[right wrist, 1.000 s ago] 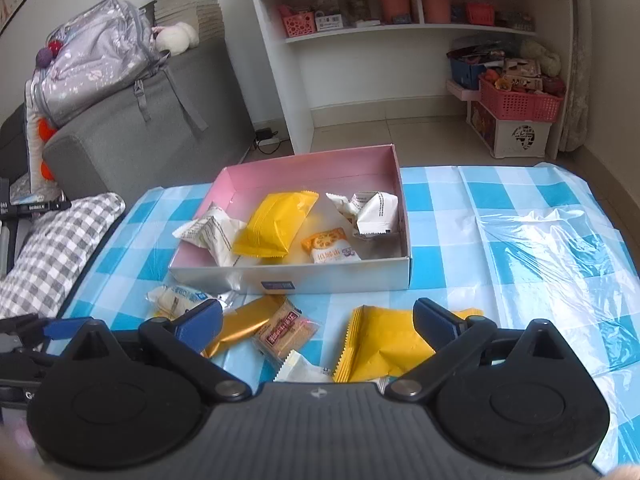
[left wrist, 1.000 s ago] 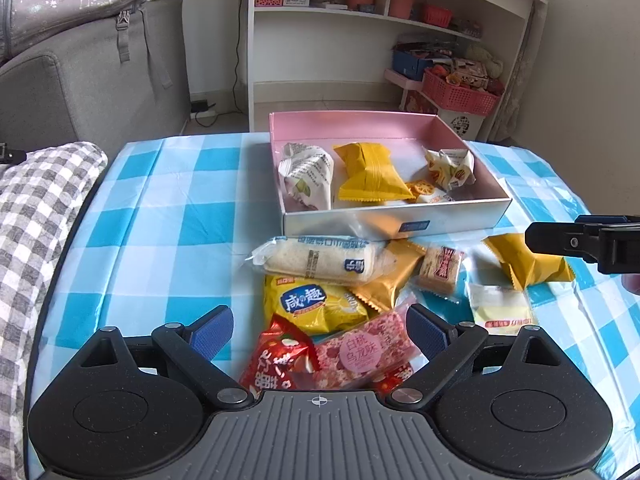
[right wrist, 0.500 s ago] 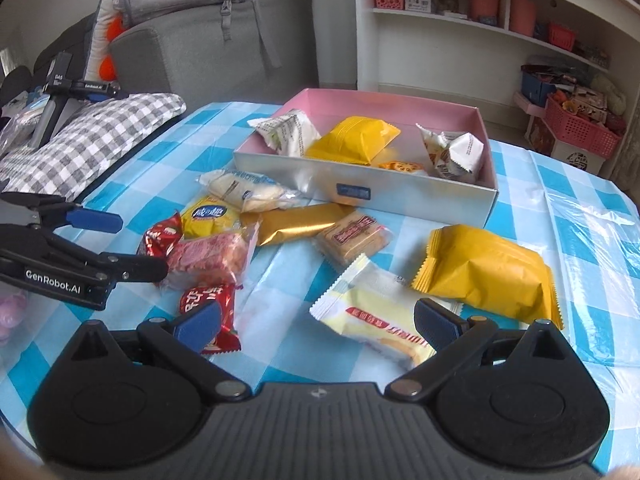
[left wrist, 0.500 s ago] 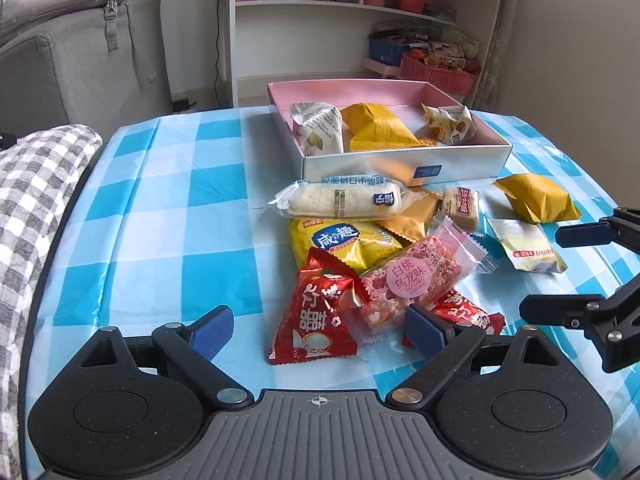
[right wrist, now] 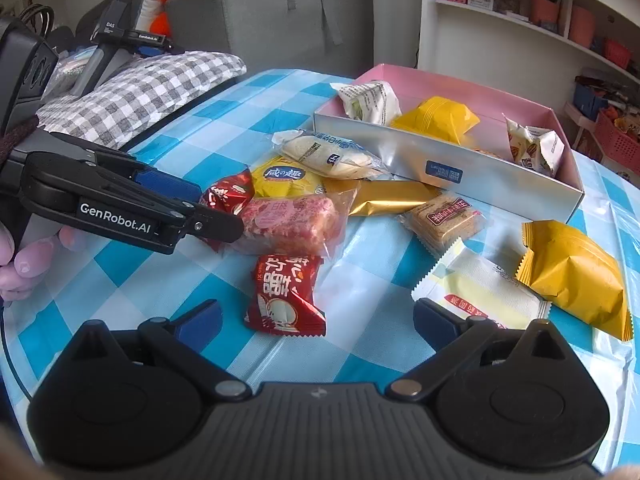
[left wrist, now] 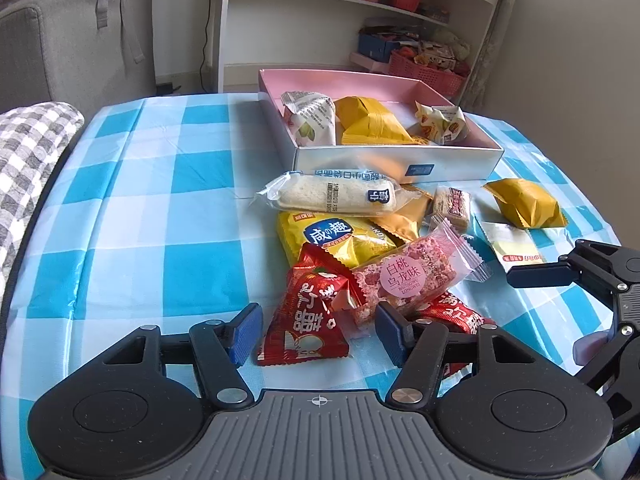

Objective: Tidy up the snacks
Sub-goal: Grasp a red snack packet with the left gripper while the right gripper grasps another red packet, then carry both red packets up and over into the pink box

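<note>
Behind the left tool point(right wrist: 216, 210), only right view shows hand point(right wrist: 24, 256).

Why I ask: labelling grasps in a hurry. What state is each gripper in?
Left gripper: open, fingers just been closing around the red packet, not gripping it.
Right gripper: open, holding nothing.
</note>
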`<state>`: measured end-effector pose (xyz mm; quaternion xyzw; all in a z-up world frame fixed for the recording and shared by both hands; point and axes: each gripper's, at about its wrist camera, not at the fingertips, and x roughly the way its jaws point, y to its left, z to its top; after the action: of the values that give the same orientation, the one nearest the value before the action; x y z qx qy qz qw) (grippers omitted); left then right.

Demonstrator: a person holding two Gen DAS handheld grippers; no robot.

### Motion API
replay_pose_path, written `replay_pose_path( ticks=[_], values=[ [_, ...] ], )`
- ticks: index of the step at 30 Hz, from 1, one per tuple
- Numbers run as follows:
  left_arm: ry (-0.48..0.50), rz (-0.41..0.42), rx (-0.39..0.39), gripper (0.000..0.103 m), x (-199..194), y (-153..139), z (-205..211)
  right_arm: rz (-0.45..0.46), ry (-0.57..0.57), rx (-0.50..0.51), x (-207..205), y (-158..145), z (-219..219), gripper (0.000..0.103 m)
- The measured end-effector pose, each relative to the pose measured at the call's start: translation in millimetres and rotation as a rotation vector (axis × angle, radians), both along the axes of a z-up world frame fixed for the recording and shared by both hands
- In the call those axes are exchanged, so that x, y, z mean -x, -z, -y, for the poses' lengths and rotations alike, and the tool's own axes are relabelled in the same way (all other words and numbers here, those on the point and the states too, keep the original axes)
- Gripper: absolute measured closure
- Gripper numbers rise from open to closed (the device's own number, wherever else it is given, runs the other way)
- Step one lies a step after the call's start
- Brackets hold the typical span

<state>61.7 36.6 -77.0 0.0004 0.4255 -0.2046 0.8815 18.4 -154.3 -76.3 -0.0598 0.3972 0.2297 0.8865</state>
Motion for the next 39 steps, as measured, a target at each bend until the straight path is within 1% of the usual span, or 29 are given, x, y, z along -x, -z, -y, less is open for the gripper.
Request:
replay_pose_path(
  ticks=[5, 6, 10, 11, 14, 16, 17, 19, 20, 22, 27, 32, 39],
  values=[
    [0.008, -0.008, 0.012, 0.057, -2, -4, 0, -0.003, 0.002, -0.004, -6, 1, -5, 0.005],
    [0.009, -0.012, 0.017, 0.058, -3, -4, -1, -0.008, 0.005, -0.004, -8, 1, -7, 0.007],
    [0.005, -0.033, 0.028, 0.070, -6, -2, -8, -0.018, 0.008, 0.000, -13, 3, -16, 0.015],
    [0.005, -0.039, 0.037, 0.070, -7, -2, -9, -0.022, 0.009, -0.001, -15, 4, -18, 0.017],
    [0.003, -0.045, 0.042, 0.074, -8, -2, -11, -0.031, 0.003, 0.006, -17, 5, -26, 0.027],
    [0.003, -0.046, 0.040, 0.075, -9, -2, -10, -0.036, -0.005, 0.018, -18, 6, -31, 0.038],
    [0.003, -0.047, 0.037, 0.076, -9, -3, -10, -0.038, -0.006, 0.024, -19, 7, -33, 0.041],
    [0.003, -0.048, 0.031, 0.077, -8, -4, -9, -0.041, -0.010, 0.034, -19, 7, -35, 0.052],
    [0.005, -0.048, 0.028, 0.078, -7, -4, -9, -0.041, -0.006, 0.041, -19, 7, -35, 0.053],
    [0.013, -0.041, 0.022, 0.078, -5, -7, -8, -0.042, 0.005, 0.049, -20, 7, -34, 0.065],
    [0.007, -0.035, 0.026, 0.080, -3, -12, -9, -0.058, 0.017, 0.056, -20, 5, -29, 0.073],
    [-0.003, -0.040, 0.028, 0.081, -1, -16, -10, -0.061, 0.029, 0.055, -18, 0, -23, 0.074],
    [-0.024, -0.020, 0.065, 0.082, 3, -30, -16, -0.044, 0.048, 0.049, -16, -11, -14, 0.074]
  ],
)
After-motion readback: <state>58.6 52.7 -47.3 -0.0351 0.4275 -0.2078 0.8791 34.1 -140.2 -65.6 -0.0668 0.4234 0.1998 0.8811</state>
